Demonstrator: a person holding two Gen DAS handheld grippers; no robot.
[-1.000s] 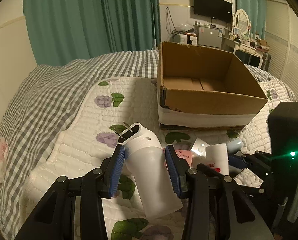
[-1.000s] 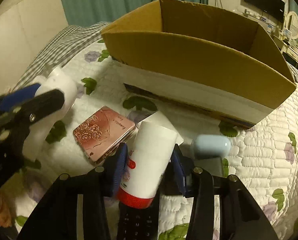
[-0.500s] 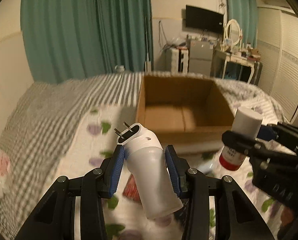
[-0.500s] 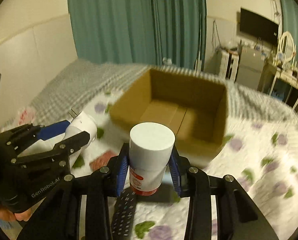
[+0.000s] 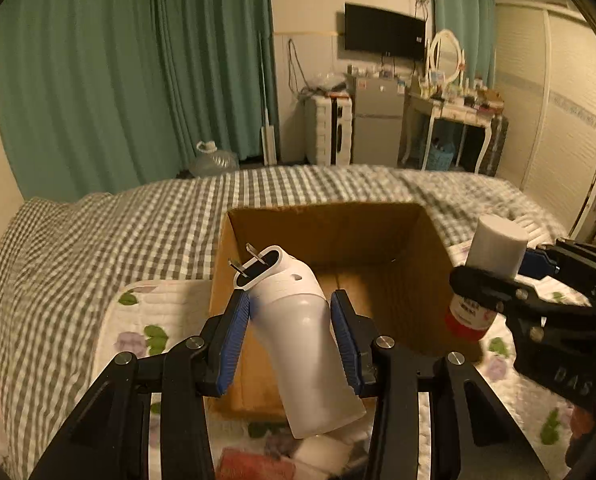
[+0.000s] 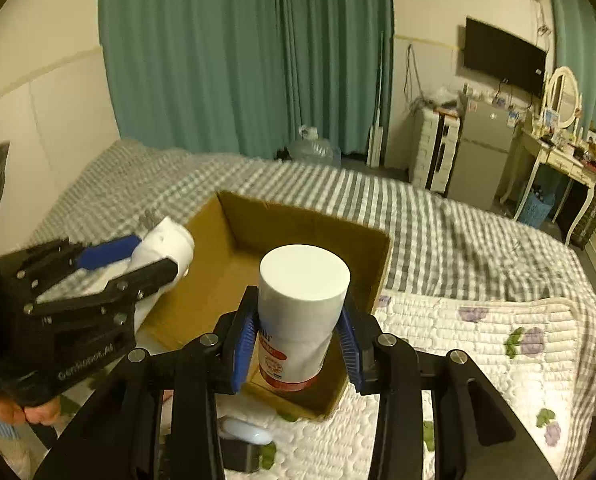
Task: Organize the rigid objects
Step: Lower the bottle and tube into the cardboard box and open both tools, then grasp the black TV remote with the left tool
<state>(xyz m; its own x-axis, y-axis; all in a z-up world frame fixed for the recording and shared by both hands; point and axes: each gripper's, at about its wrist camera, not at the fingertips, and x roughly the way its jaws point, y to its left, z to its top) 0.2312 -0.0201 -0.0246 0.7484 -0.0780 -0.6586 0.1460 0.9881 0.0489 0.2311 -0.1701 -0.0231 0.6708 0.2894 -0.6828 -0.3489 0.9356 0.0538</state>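
We are clenching our left gripper point(image 5: 289, 334) on a white plug-in device point(image 5: 298, 320), prongs at 11 o'clock, right gripper point(image 6: 298, 334) grasping a white red-labelled bottle point(image 6: 298, 308), both above the cardboard box point(image 6: 233, 220), only the right view showing a pale blue object point(image 6: 243, 434) at 6 o'clock.

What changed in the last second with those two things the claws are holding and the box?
Both claws lifted their loads off the quilt and carried them up over the open cardboard box. The left claw brought up the white plug-in device; the right claw brought up the white bottle with the red base. Nothing was let go: both grips stayed shut, and the box stayed on the bed.
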